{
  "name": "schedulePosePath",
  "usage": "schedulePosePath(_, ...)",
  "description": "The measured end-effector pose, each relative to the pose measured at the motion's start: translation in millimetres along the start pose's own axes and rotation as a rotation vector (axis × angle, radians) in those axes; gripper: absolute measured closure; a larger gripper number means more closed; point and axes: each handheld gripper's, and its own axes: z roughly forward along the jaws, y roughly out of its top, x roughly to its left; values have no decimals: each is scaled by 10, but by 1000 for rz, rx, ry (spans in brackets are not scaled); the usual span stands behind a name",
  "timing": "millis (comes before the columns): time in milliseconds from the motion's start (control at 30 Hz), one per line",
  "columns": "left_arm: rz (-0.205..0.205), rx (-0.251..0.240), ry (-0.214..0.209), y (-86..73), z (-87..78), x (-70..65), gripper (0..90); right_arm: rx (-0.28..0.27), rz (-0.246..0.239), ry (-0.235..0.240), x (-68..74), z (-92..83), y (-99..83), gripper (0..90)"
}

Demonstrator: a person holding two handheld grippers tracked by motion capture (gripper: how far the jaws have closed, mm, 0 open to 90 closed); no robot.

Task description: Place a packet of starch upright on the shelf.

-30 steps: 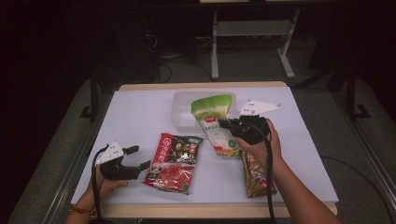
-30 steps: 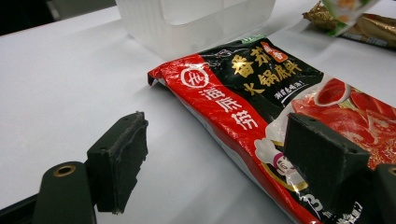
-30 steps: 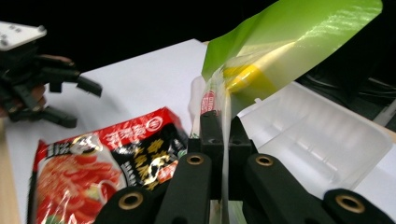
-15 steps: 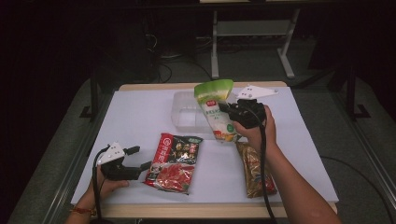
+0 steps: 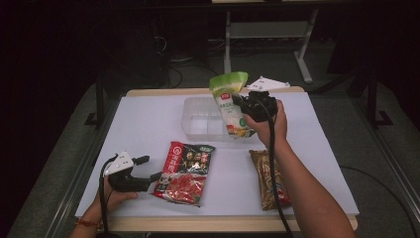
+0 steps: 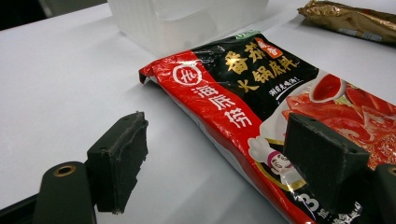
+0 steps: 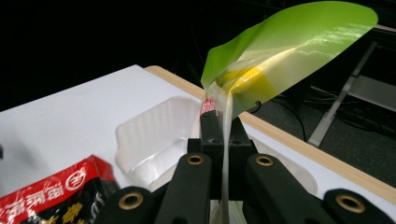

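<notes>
Three packs in play: right gripper [image 5: 241, 100] has its jaws clamped on the green pouch [image 5: 231, 101], carried upright over the clear tray [image 5: 198, 121]. Left gripper [image 5: 148, 168] sits released by the red pack [image 5: 185, 172]. Next, probably: lower, release into tray.

I count three food pouches: one green pouch [image 5: 229, 101], one red pouch [image 5: 184, 172], one gold pouch [image 5: 269, 177]. One clear tub [image 5: 198, 121] at twelve o'clock. My two tongs.
</notes>
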Motion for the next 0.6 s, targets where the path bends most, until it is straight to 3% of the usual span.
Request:
schedulePosePath(133,-1,1,-2,1,2,-3,207,-1,-9,-19,-25,64,53,898)
schedulePosePath(600,-13,-12,-15,0,-7,18,207,7,47,-132,-237,463,180,898)
